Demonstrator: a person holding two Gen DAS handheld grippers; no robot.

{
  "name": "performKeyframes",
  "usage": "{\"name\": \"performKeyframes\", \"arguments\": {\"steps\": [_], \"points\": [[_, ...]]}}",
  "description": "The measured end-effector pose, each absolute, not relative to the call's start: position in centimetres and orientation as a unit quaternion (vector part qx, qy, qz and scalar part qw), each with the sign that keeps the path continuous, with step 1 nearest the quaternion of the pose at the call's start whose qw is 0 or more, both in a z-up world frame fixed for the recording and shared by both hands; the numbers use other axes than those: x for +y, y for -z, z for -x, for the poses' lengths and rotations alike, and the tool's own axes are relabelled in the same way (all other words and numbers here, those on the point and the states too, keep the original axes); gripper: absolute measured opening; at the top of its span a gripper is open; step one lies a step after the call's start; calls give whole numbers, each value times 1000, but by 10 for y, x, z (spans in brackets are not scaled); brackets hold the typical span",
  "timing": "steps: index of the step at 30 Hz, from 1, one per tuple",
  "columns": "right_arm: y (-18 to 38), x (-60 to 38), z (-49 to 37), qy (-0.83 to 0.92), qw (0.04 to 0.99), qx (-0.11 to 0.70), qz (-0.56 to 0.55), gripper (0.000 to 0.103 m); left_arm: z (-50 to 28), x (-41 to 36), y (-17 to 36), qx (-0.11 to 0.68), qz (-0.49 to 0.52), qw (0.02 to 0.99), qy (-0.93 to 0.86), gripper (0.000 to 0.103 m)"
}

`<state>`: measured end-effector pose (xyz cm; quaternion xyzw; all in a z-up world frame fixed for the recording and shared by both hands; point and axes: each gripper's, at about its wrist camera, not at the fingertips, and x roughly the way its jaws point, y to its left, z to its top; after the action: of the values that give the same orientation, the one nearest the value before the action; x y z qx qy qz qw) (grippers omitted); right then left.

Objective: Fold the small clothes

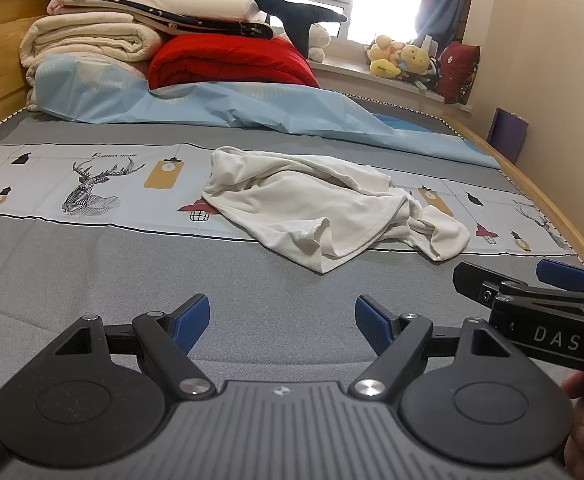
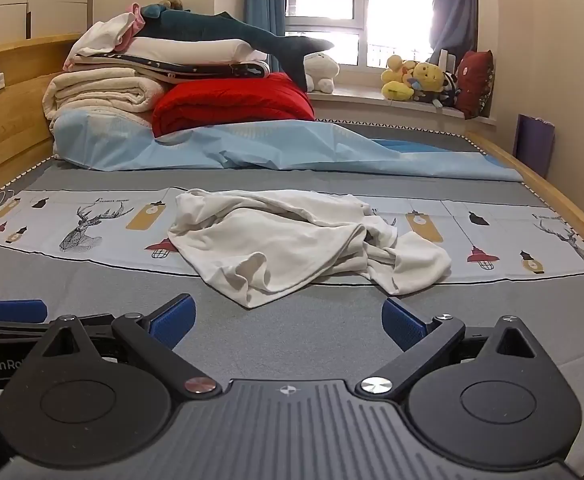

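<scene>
You are holding your left gripper (image 1: 281, 322) low over the grey bed (image 1: 91, 264), tipped downward, with its fingers (image 1: 189, 320) spread wide apart and nothing between them. That wide spread is probably there so a fold of cloth can slide in once you get close. Ahead of these fingers and a little to their right, the white garment (image 1: 324, 204) is lying in a crumpled heap, half on the printed band of the sheet (image 1: 91, 184) and half on the plain grey. It is lying loose and bunched because no folding has started on it; one hem is drooping toward you, which looks like the easiest edge to take.

Just beside your left gripper, on its right, you are holding the right gripper (image 2: 287, 322) at about the same height, also angled down at the bed. Its fingers (image 2: 171, 320) are standing fully apart too, gripping nothing. From this side the garment (image 2: 304, 240) is sitting almost straight ahead of the fingers, apart from them and untouched. With both tools level and side by side, you seem to be lining up to take two points on the near edge and spread the heap flat first.
</scene>
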<state>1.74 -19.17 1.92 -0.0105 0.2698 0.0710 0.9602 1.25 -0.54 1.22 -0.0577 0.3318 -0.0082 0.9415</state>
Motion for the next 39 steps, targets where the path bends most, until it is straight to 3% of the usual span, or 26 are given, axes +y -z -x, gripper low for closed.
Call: {"name": "performKeyframes", "arguments": {"steps": [39], "points": [[-23,-195,-16,-65,967,248,11,97,-14,-4,-12,324,50,944,16,84]]}}
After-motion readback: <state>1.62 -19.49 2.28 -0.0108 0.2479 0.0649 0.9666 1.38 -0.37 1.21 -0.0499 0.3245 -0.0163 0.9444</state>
